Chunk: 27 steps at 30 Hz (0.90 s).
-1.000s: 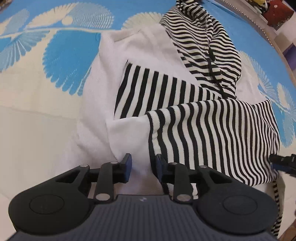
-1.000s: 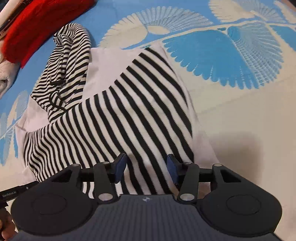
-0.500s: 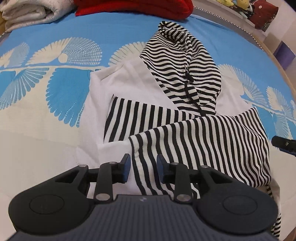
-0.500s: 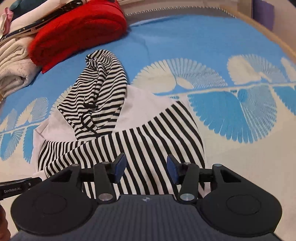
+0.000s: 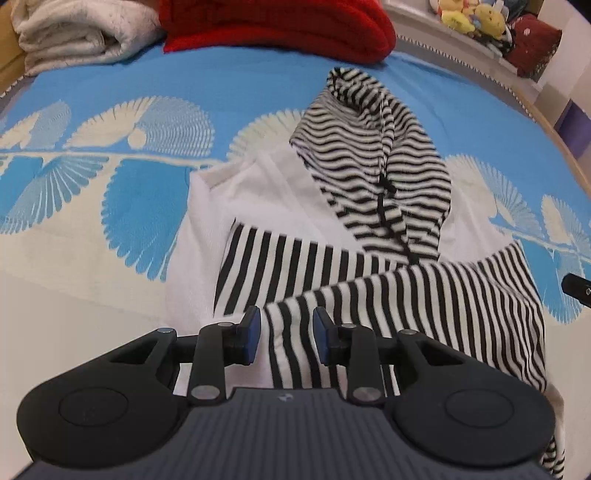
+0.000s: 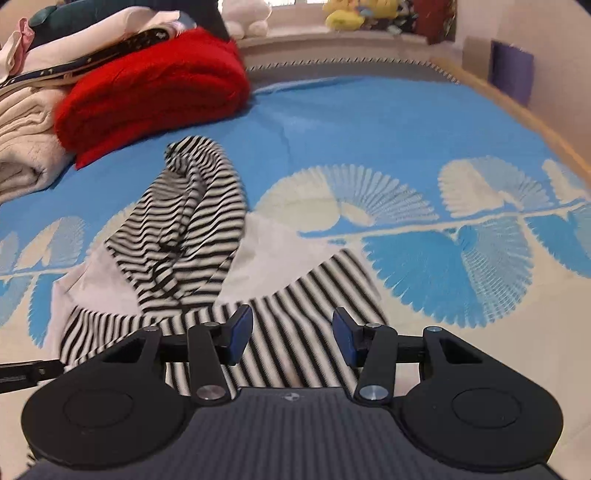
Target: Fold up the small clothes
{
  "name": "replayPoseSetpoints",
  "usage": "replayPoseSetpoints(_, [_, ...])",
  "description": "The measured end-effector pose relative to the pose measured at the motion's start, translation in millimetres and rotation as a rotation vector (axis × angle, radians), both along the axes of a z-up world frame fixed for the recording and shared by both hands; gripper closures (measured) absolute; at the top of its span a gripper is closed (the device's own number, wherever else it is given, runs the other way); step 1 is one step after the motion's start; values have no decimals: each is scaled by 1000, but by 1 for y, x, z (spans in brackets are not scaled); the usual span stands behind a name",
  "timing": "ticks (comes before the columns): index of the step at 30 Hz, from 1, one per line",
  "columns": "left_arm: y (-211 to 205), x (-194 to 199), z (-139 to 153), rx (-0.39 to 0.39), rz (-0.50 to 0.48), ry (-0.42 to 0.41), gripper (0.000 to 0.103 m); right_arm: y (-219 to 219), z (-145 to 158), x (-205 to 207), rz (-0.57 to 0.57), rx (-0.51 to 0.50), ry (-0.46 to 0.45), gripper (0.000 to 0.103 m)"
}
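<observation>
Left wrist view: the hoodie [image 5: 332, 236] lies on the blue patterned bedspread [image 5: 229, 88], white body flat, striped hood [image 5: 373, 173] pointing up toward the red folded knit [image 5: 277, 26], both striped sleeves folded across the body below the hood. Left gripper [image 5: 286, 332] hovers above the near sleeve's cuff end, jaws parted, nothing pinched; cloth shows in the gap but sits well below the pads. My guess at the step: fold the hem up toward the hood. To do it well, take the near edge of the white body, not the sleeve alone, and lift both corners together so the sleeves stay put. The hem itself is hidden under the gripper body; the drawstring's end is lost in the stripes. Right wrist view: right gripper [image 6: 291, 334] hangs over the sleeve on the hoodie's other side, jaws spread wider, empty. Stripes below it are blurred, so layers cannot be counted. The hoodie's near edge is cut off; a dark bar at left, probably the other gripper, is barely visible.
</observation>
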State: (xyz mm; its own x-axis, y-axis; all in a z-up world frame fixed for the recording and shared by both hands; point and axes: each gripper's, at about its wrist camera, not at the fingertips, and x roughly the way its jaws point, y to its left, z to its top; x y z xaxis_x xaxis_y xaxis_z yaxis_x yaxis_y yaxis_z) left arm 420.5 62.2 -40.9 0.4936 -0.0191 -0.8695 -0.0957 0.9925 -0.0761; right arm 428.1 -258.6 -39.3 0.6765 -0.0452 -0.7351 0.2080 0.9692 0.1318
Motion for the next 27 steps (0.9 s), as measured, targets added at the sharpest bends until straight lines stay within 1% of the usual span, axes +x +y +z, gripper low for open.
replayPoseSetpoints(4, [-1, 1, 6, 12, 10, -46, 67, -7, 1, -1, -23, -10, 2, 54])
replayPoseSetpoints(6, [-1, 2, 10, 20, 13, -72, 67, -11, 1, -2, -31, 10, 7, 54])
replayPoseSetpoints(9, [1, 4, 16, 11, 22, -124, 67, -15, 2, -3, -29, 28, 9, 54])
replayPoseSetpoints(12, [0, 6, 24, 33, 10, -180, 68, -22, 6, -4, -34, 42, 5, 54])
replayPoseSetpoints(13, [-1, 7, 27, 45, 2, -197, 69, -24, 8, -4, -39, 45, 4, 54])
replayPoseSetpoints(16, [-1, 6, 37, 65, -12, -242, 78, -33, 9, -3, -42, 56, 12, 54])
replayPoseSetpoints(19, [-2, 11, 48, 66, -11, -272, 80, -36, 5, 0, -13, 10, 38, 54])
replayPoseSetpoints(20, [-3, 17, 51, 78, -11, -279, 80, -37, 3, 1, -9, -8, 55, 54])
replayPoseSetpoints(22, [-9, 38, 55, 91, -24, -286, 80, -40, -3, 2, -3, -4, 86, 54])
replayPoseSetpoints(25, [-15, 88, 56, 78, -26, -291, 80, -42, -7, 3, 12, 18, 109, 56])
replayPoseSetpoints(27, [-21, 128, 49, 75, -28, -291, 80, -43, -7, 5, 25, 21, 113, 56])
